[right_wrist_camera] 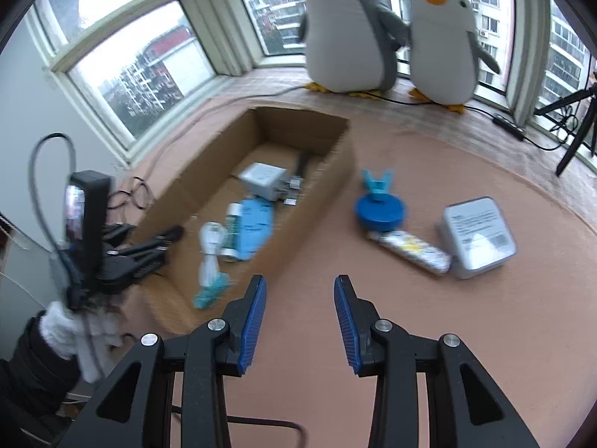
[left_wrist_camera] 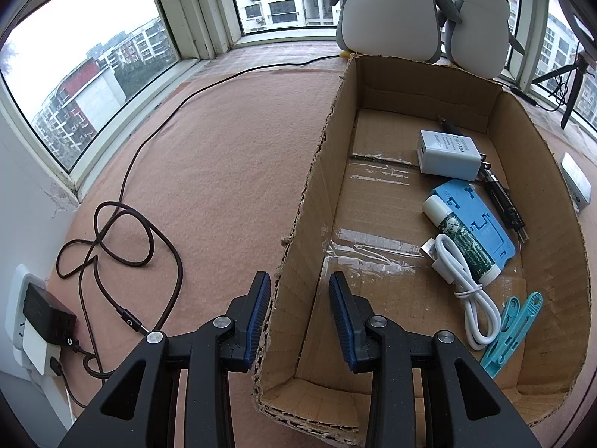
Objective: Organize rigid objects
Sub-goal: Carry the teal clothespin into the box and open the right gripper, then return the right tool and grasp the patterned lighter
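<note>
A long cardboard box (left_wrist_camera: 309,194) lies on the pink mat. It holds a white charger (left_wrist_camera: 447,155), a blue plastic plate (left_wrist_camera: 474,220), a white-capped tube (left_wrist_camera: 462,239), a coiled white cable (left_wrist_camera: 462,283), teal clips (left_wrist_camera: 511,332) and a dark tool (left_wrist_camera: 503,205). My left gripper (left_wrist_camera: 298,317) straddles the box's left wall and is shut on it. It shows blurred in the right wrist view as the left gripper (right_wrist_camera: 149,250). My right gripper (right_wrist_camera: 300,321) hangs open and empty over the mat, right of the box (right_wrist_camera: 328,194). Beyond it lie a blue round piece (right_wrist_camera: 380,211), a patterned tube (right_wrist_camera: 410,250) and a grey square case (right_wrist_camera: 477,235).
Two plush penguins (right_wrist_camera: 350,37) stand at the window behind the box. A dark cable (left_wrist_camera: 123,239) loops over the mat to a black adapter (left_wrist_camera: 48,317) at the left wall. A tripod (right_wrist_camera: 574,130) stands far right. A white-gloved hand (right_wrist_camera: 63,321) holds the left tool.
</note>
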